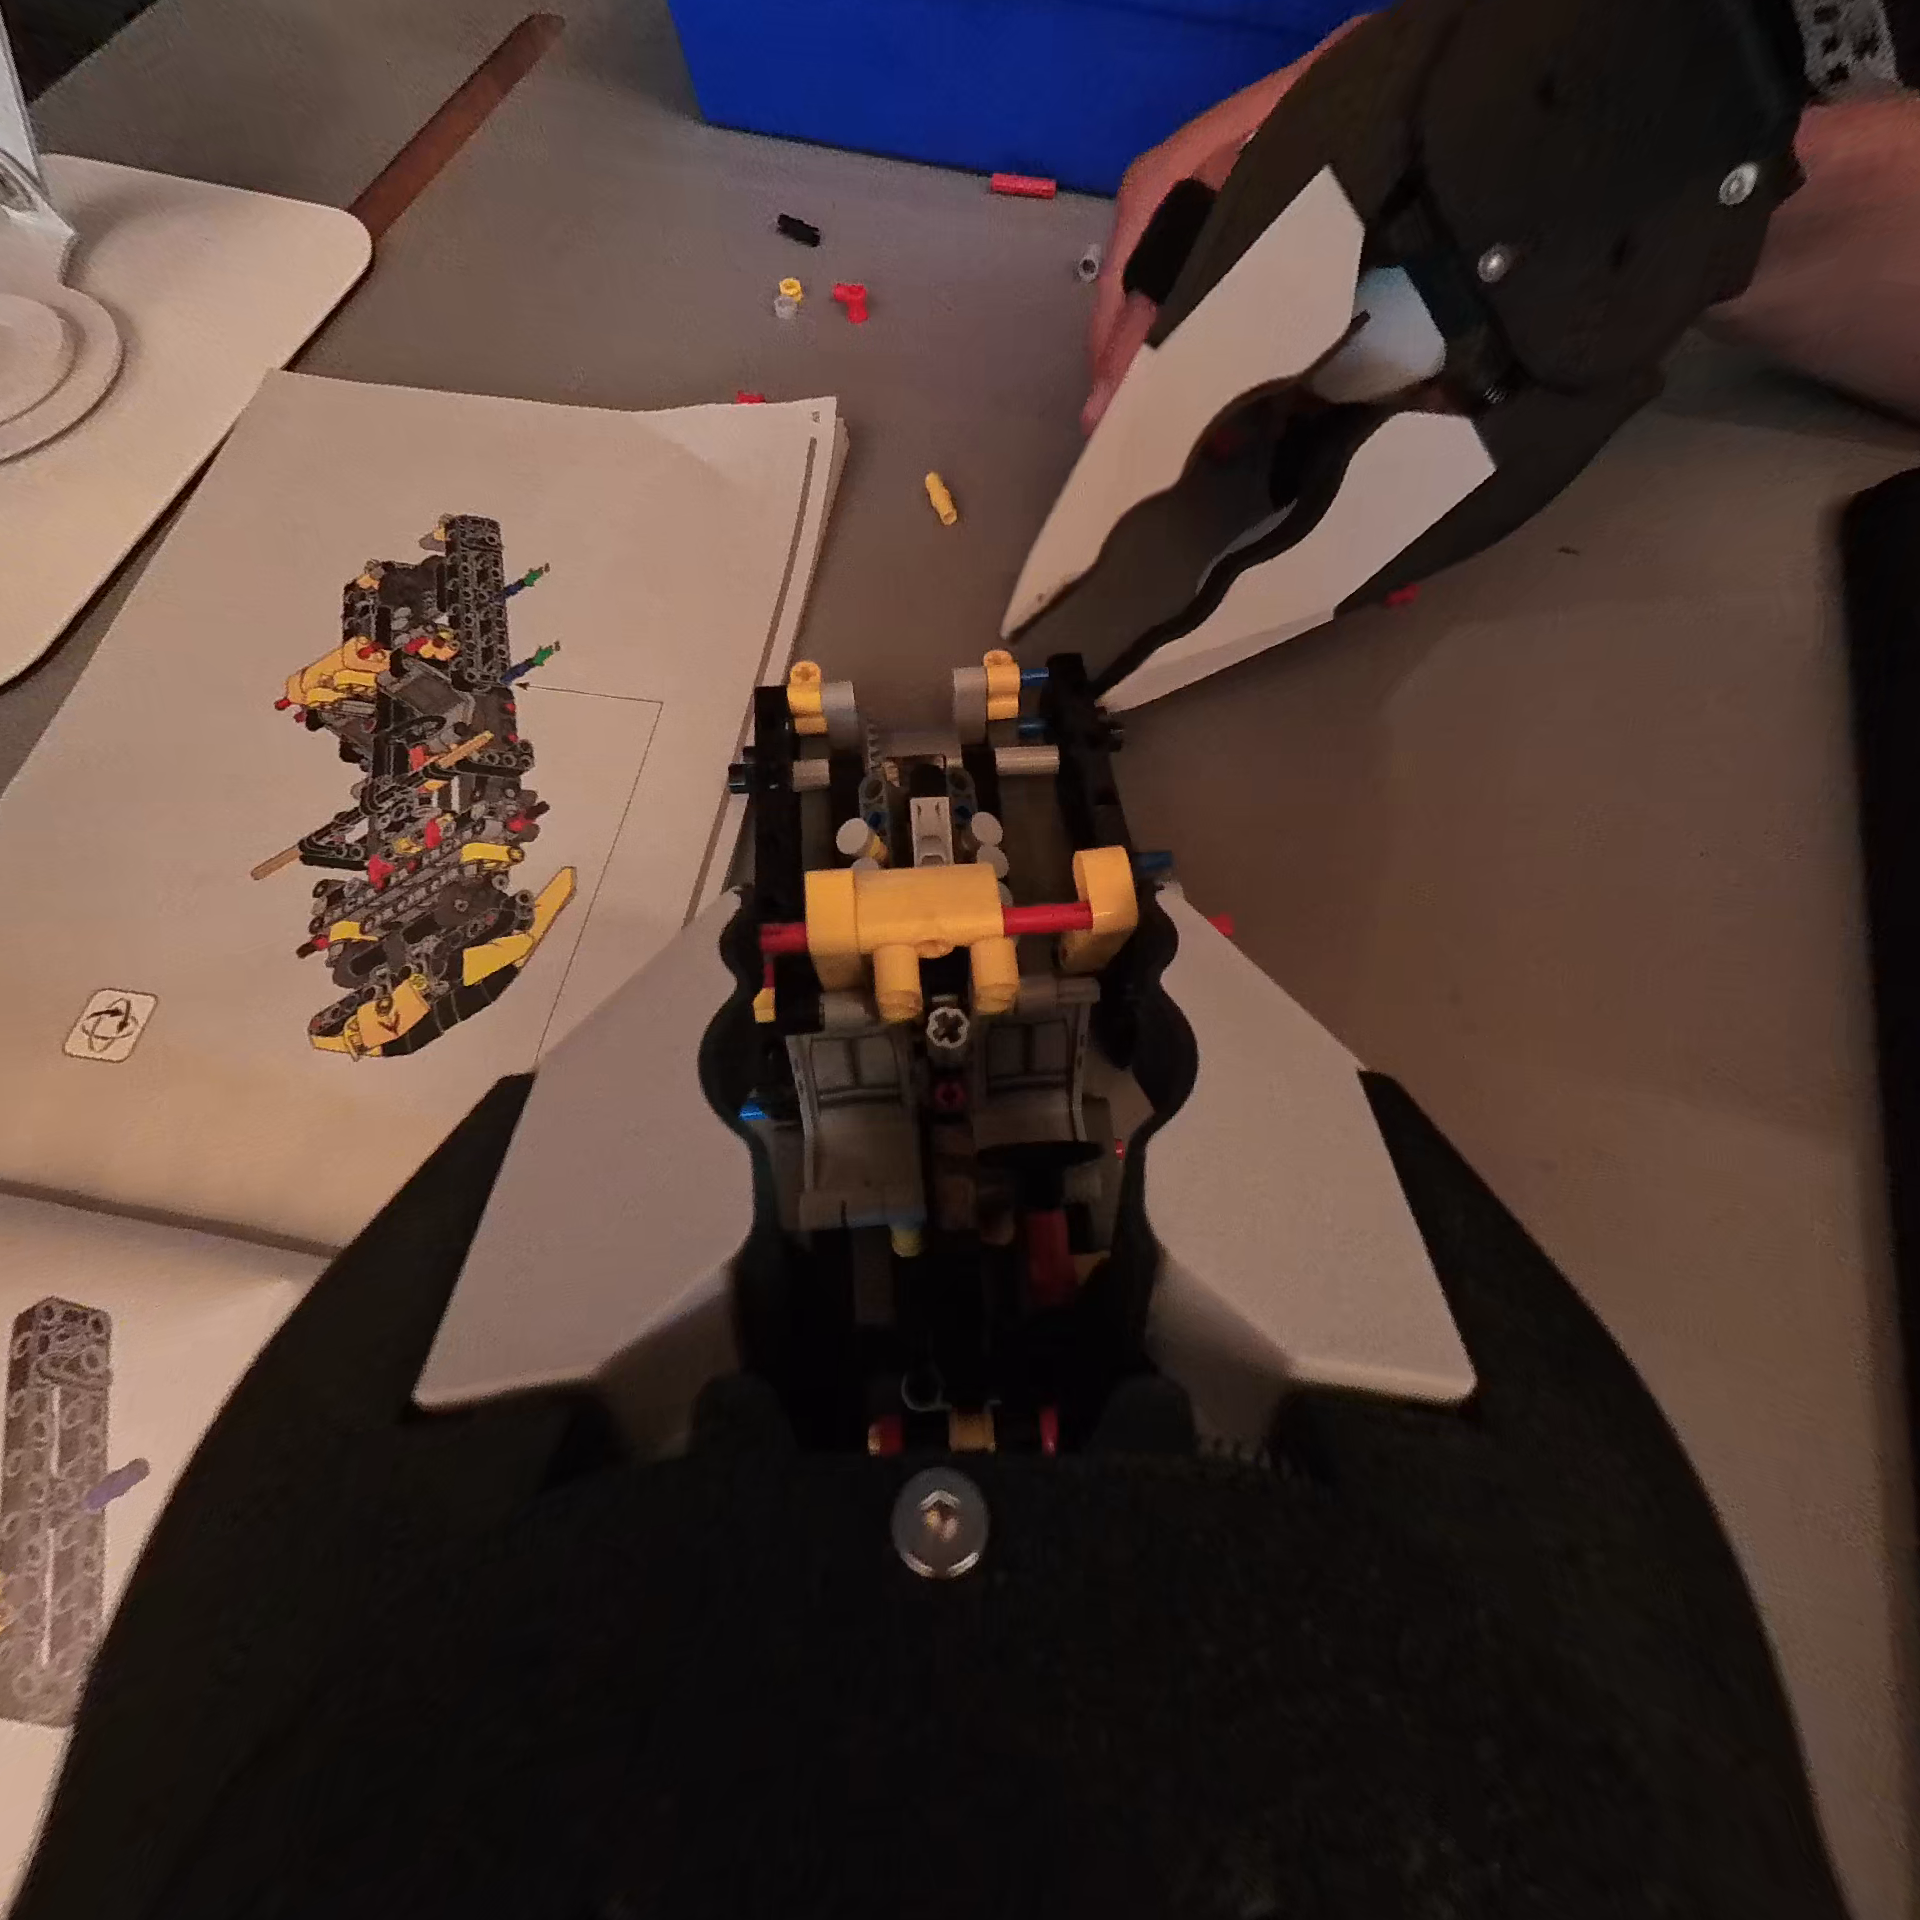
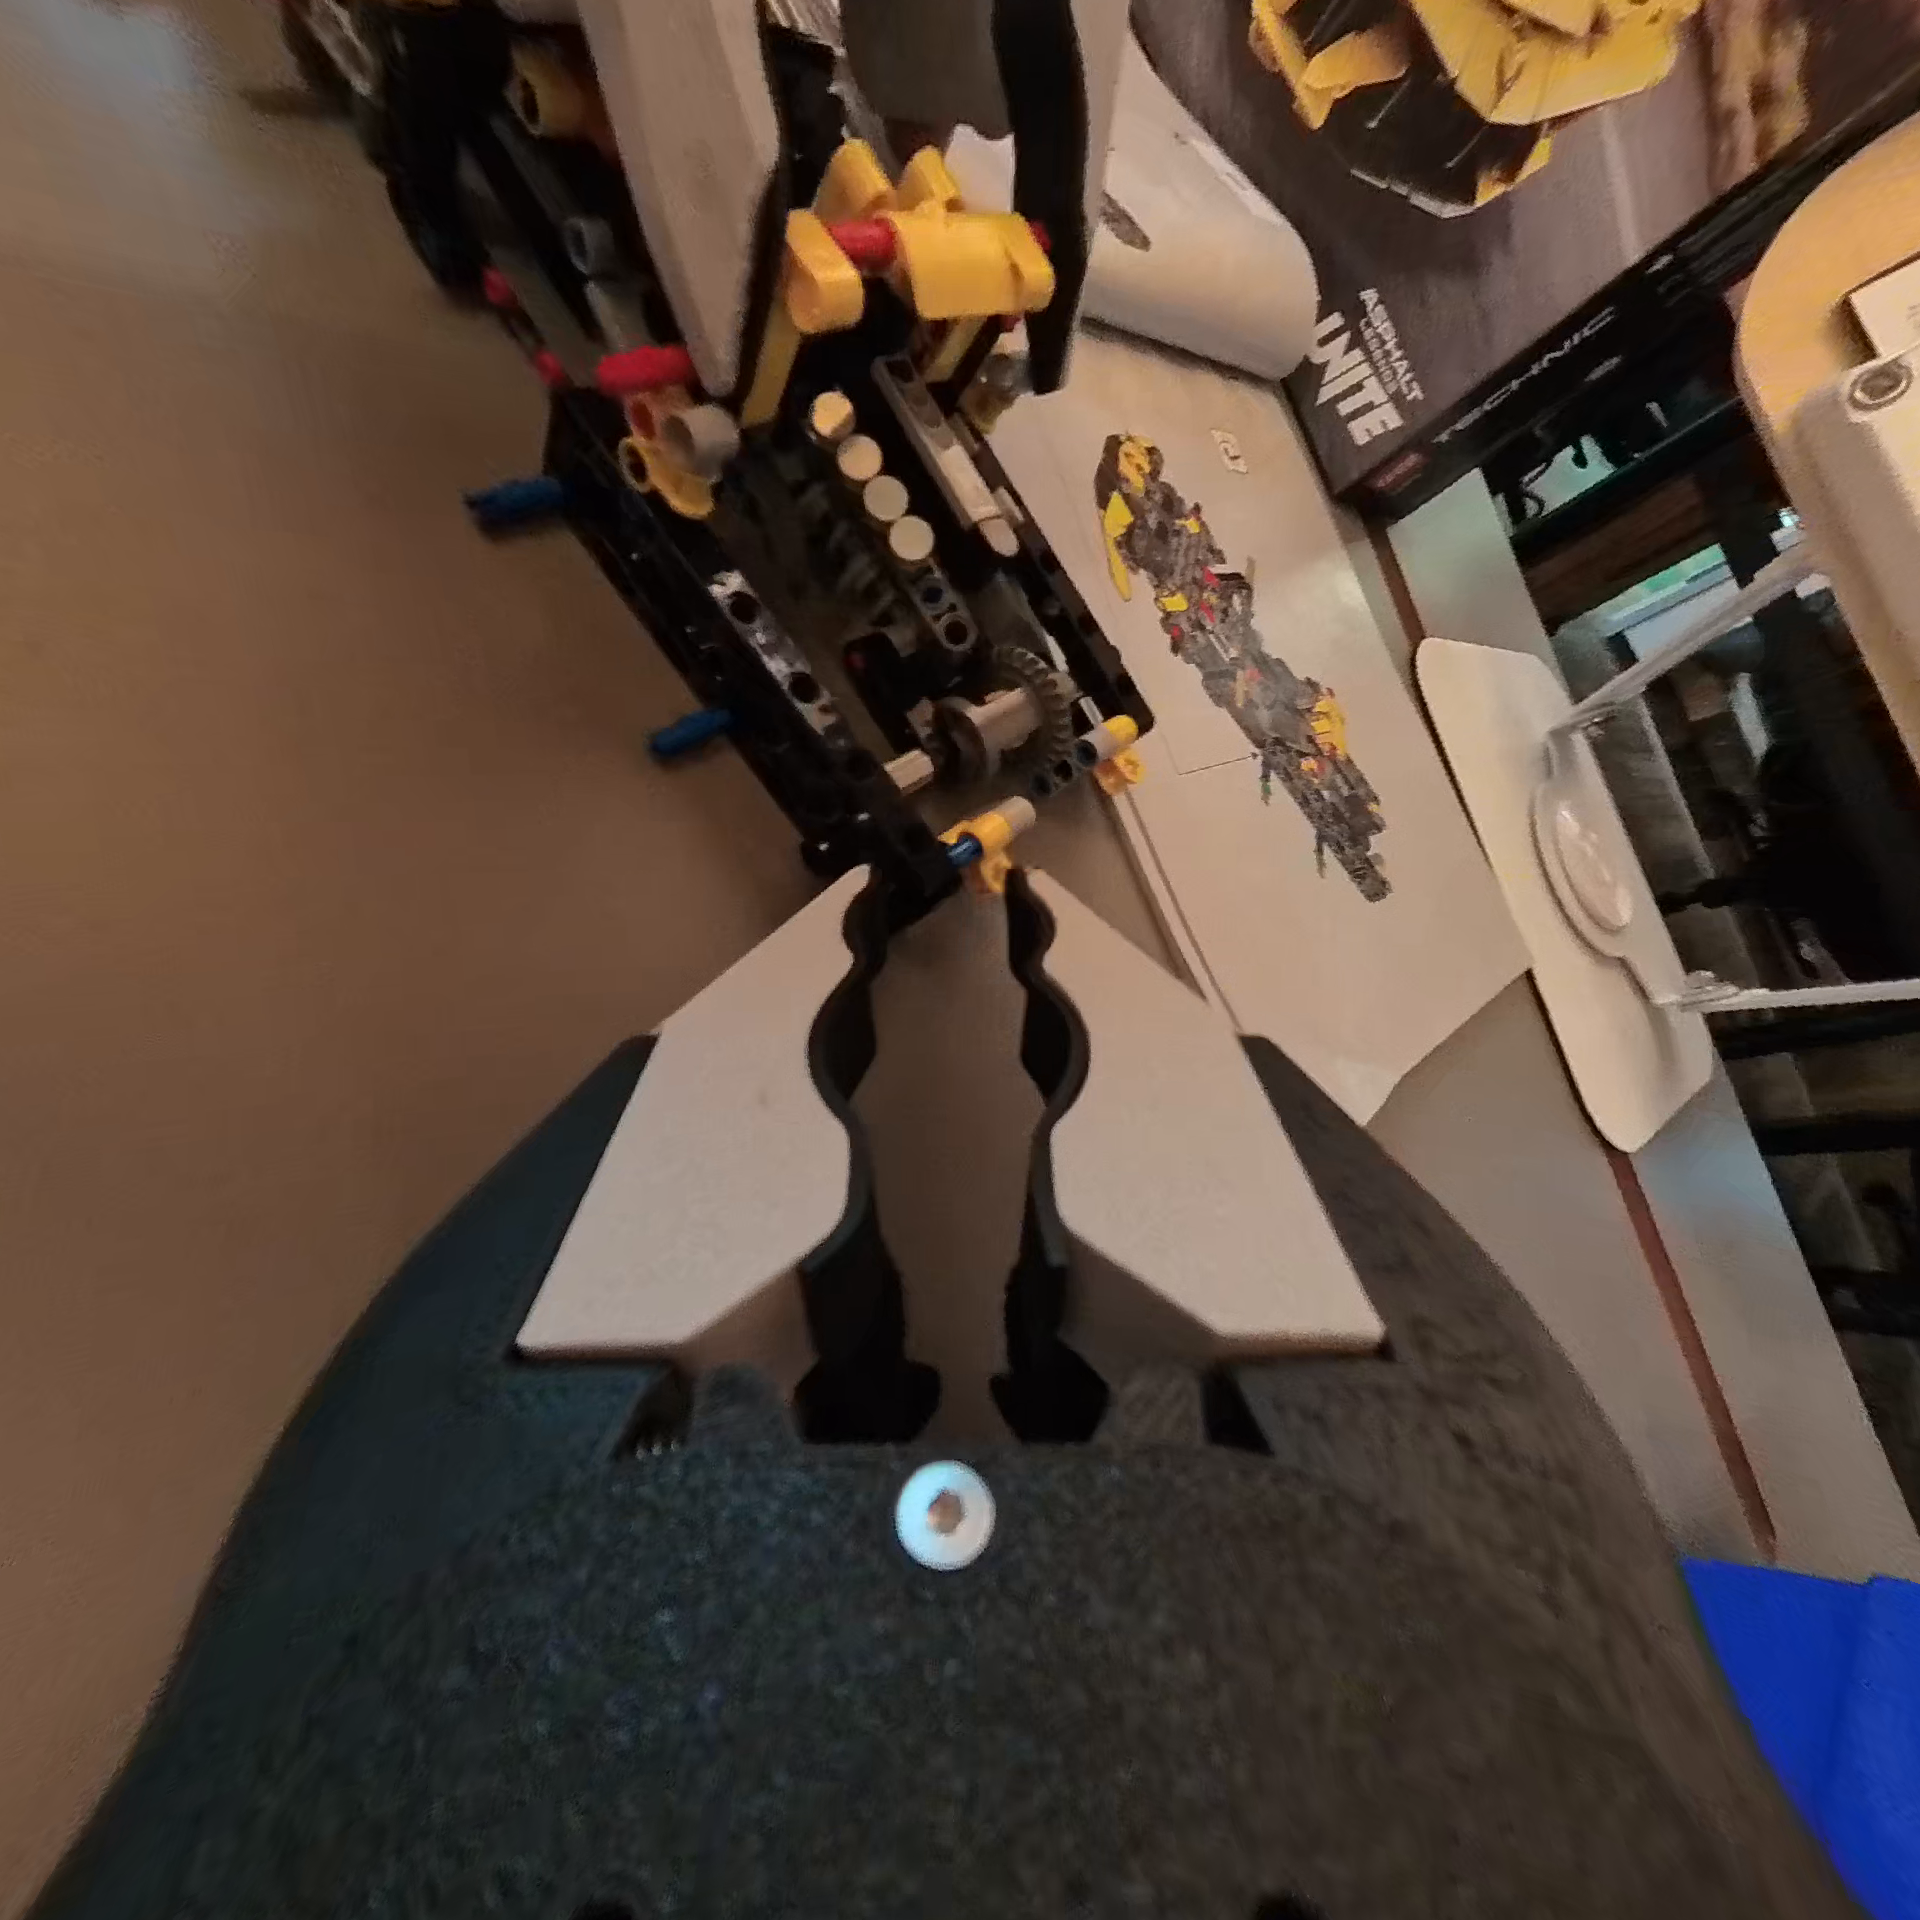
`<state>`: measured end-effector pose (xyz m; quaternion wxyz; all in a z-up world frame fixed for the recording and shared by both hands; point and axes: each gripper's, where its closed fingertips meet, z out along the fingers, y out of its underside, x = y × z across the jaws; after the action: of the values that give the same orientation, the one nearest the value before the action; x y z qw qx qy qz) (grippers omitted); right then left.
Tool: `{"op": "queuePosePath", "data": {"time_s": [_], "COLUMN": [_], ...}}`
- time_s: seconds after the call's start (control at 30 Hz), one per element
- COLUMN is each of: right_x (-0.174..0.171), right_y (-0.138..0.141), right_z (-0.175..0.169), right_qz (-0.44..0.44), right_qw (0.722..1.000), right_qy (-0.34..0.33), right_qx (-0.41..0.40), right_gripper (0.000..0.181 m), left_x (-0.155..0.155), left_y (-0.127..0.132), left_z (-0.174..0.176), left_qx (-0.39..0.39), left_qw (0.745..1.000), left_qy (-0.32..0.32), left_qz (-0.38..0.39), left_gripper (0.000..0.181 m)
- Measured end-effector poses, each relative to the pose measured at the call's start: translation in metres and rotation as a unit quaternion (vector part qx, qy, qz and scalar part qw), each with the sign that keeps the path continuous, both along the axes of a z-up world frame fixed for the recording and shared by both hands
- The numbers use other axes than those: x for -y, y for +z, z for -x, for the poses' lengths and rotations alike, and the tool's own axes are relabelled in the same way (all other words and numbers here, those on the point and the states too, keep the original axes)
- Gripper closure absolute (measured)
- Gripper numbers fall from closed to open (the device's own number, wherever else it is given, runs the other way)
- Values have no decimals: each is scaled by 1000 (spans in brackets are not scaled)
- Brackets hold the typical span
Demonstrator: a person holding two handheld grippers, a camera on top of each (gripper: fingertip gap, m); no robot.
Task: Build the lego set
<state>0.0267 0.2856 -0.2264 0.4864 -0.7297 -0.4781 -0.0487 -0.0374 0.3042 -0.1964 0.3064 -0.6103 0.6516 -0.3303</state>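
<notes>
I clamped the chassis (image 1: 940,966) in the left gripper (image 1: 951,997); right gripper (image 2: 940,894) parted at its black beam (image 2: 904,868) — next, a squeeze.

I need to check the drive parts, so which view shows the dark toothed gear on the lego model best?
The right wrist view: the gear shows side-on on its axle, near the end of the lego model closest to the right gripper. In the left wrist view only a sliver of teeth shows, deep in the frame.
</notes>
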Motion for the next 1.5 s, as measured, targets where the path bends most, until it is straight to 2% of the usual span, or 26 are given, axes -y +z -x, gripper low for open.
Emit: {"op": "queuePosePath", "data": {"time_s": [0.17, 0.43, 0.53, 0.6, 0.7, 0.83, 0.87, 0.9, 1.03, 1.27, 1.4, 1.5], "right_x": [-4, -7, 0, 6, 12, 8, 5, 2, 0, -2, -7, -8], "right_y": [0, 0, -1, 3, 9, 16, 17, 15, -6, -14, -14, -14], "right_z": [1, 2, 2, -1, -6, -1, 0, 2, 1, 11, 9, 11], "right_qz": [3, -8, 29, 60, 115, 157, 168, 182, 252, 258, 244, 234], "right_qw": [1000, 1000, 999, 998, 993, 983, 981, 977, 960, 948, 947, 950], "right_qy": [-5, 6, 16, 24, 35, 90, 101, 112, 122, 167, 174, 173], "right_qx": [-19, -7, -10, -14, -14, -4, -5, -8, 27, 78, 113, 111], "right_gripper": [155, 157, 156, 143, 139, 130, 124, 111, 104, 125, 145, 146], "left_x": [1, -4, -4, -4, -4, -5, -5, -5, -5, -4, -4, -5], "left_y": [0, 0, -1, 0, -1, -1, -1, -1, -2, -2, -1, 5], "left_z": [0, 2, 2, 2, 2, 2, 2, 2, 2, 1, 1, 7], "left_qx": [0, -1, -3, -1, -2, -4, -4, -5, -5, -6, -4, -5], "left_qw": [1000, 1000, 1000, 1000, 1000, 1000, 1000, 1000, 1000, 1000, 1000, 1000], "left_qy": [-4, 4, 5, 5, 5, 8, 9, 11, 15, 12, 14, 7], "left_qz": [2, 5, 2, 2, 5, -1, -2, -3, -7, -9, -10, -21], "left_gripper": [110, 110, 110, 110, 111, 111, 111, 111, 111, 111, 110, 110]}}
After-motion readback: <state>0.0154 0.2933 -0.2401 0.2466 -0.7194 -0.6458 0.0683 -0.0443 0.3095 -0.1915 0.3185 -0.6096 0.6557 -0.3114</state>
